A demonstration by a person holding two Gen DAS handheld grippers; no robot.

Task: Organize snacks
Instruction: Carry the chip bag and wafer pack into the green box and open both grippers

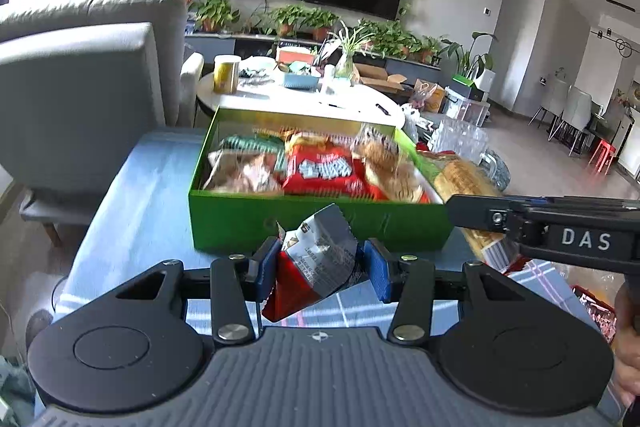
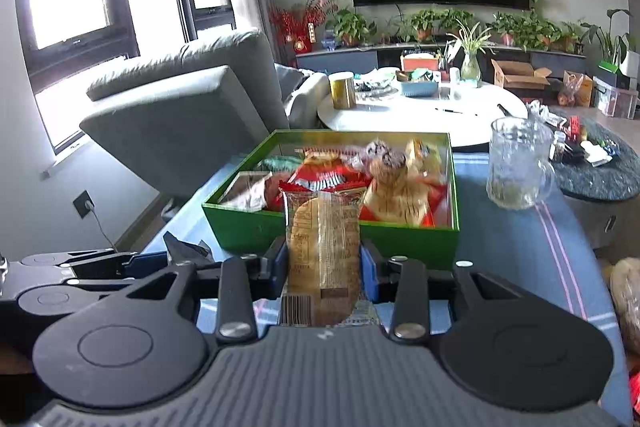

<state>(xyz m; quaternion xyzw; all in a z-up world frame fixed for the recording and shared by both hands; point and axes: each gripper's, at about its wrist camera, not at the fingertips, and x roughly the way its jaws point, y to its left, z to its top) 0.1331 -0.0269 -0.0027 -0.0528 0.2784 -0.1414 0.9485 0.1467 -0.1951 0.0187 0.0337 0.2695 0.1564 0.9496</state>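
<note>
A green box [image 1: 320, 223] [image 2: 240, 223] stands on the blue tablecloth, filled with several wrapped snacks, a red packet [image 1: 324, 173] in its middle. My left gripper [image 1: 320, 265] is shut on a red and silver snack packet [image 1: 316, 263], held just short of the box's near wall. My right gripper [image 2: 324, 267] is shut on a clear-wrapped biscuit pack [image 2: 322, 251], upright in front of the box. In the left wrist view the right gripper's finger [image 1: 480, 213] reaches in from the right with the biscuit pack [image 1: 460, 179] beside the box.
A glass mug [image 2: 518, 167] stands right of the box on the blue cloth [image 2: 520, 251]. More snacks lie at the right edge [image 2: 628, 299]. A grey sofa [image 1: 80, 87] is on the left. Behind the box is a white round table [image 2: 420, 115] with clutter.
</note>
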